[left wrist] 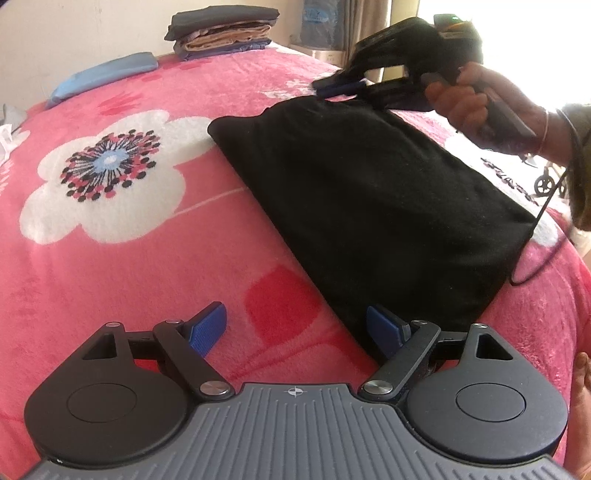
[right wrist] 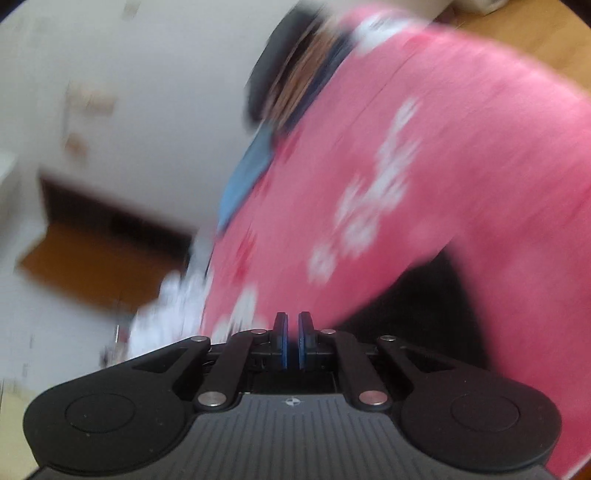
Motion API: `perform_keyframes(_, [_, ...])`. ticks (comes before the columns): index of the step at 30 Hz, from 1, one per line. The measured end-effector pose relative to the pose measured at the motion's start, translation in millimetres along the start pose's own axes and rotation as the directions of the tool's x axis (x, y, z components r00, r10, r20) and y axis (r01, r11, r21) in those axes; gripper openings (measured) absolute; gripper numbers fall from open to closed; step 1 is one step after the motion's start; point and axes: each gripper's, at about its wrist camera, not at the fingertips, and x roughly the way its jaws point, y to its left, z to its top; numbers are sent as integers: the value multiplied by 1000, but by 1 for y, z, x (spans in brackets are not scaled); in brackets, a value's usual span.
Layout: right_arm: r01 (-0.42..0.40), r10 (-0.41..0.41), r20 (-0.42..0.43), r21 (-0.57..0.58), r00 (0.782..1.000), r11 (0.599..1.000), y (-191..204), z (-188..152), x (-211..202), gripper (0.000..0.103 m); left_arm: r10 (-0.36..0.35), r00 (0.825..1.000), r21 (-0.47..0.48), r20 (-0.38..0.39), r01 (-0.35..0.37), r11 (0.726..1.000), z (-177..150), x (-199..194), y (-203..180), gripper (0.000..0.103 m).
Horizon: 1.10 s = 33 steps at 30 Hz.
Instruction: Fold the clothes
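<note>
A black garment (left wrist: 369, 206) lies folded into a flat rectangle on the pink flowered blanket (left wrist: 147, 277). My left gripper (left wrist: 295, 328) is open at the garment's near corner, and its right pad (left wrist: 384, 330) rests over the black cloth. In the left wrist view my right gripper (left wrist: 341, 86), held by a hand (left wrist: 476, 107), hovers at the garment's far corner. The right wrist view is blurred by motion. There the right gripper (right wrist: 293, 332) is shut with nothing between its pads, and the black garment (right wrist: 424, 306) shows low on the right.
A stack of folded clothes (left wrist: 221, 33) sits at the blanket's far edge by the wall, with a blue pillow (left wrist: 103, 77) to its left. A black cable (left wrist: 535, 251) trails over the garment's right side. Wooden floor (right wrist: 92, 266) lies beyond the bed.
</note>
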Motion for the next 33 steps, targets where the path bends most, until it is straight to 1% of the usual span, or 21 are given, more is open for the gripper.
perform_keyframes(2, [-10, 8, -97, -15, 995, 1000, 4, -7, 24, 6, 3, 1000, -3, 0, -3, 1000, 0, 1, -1, 84])
perform_keyframes(3, [-3, 3, -80, -3, 997, 1000, 3, -4, 25, 6, 5, 1000, -3, 0, -5, 1000, 0, 1, -1, 84])
perform_keyframes(6, [23, -24, 30, 50, 999, 998, -4, 13, 19, 4, 9, 1000, -5, 2, -9, 1000, 0, -1, -2, 84])
perform_keyframes(9, [42, -57, 137, 106, 989, 994, -11, 30, 13, 6, 11, 1000, -11, 2, -11, 1000, 0, -2, -1, 84])
perform_keyframes(10, [44, -59, 147, 102, 987, 994, -9, 31, 8, 6, 10, 1000, -12, 1, -10, 1000, 0, -2, 0, 84])
perform_keyframes(13, [56, -57, 82, 20, 995, 998, 9, 18, -2, 6, 8, 1000, -16, 0, -8, 1000, 1, -1, 2, 84])
perform_keyframes(15, [66, -68, -17, -75, 998, 995, 24, -1, 1, 6, 7, 1000, -20, -2, -7, 1000, 1, 0, 3, 84])
perform_keyframes(17, [59, -78, -112, -167, 991, 984, 38, -23, 2, 6, 7, 1000, -21, -1, -7, 1000, 1, 0, 2, 84])
perform_keyframes(19, [70, -103, -146, -215, 984, 974, 42, -42, -2, 6, 8, 1000, -24, -1, -8, 1000, 2, 1, 2, 84])
perform_keyframes(22, [112, -126, -84, -158, 988, 981, 30, -42, -25, 6, 8, 1000, -28, -1, -8, 1000, 2, 1, 2, 84])
perform_keyframes(23, [137, -144, -45, -121, 989, 983, 22, -38, -36, 6, 8, 1000, -29, -1, -8, 1000, 1, 0, 2, 84])
perform_keyframes(24, [165, -165, -1, -78, 986, 983, 12, -32, -48, 6, 8, 1000, -29, -1, -8, 1000, 1, 0, 2, 84])
perform_keyframes(25, [181, -181, 18, -62, 983, 981, 9, -33, -57, 6, 7, 1000, -29, -1, -7, 1000, 1, 0, 2, 84])
perform_keyframes(30, [250, -248, 73, -18, 966, 968, -1, -50, -95, 7, 5, 1000, -32, -1, -5, 999, 1, 0, 3, 84])
perform_keyframes(33, [218, -217, 20, -81, 976, 973, 13, -75, -93, 6, 7, 1000, -37, -3, -7, 999, 2, 1, 3, 84])
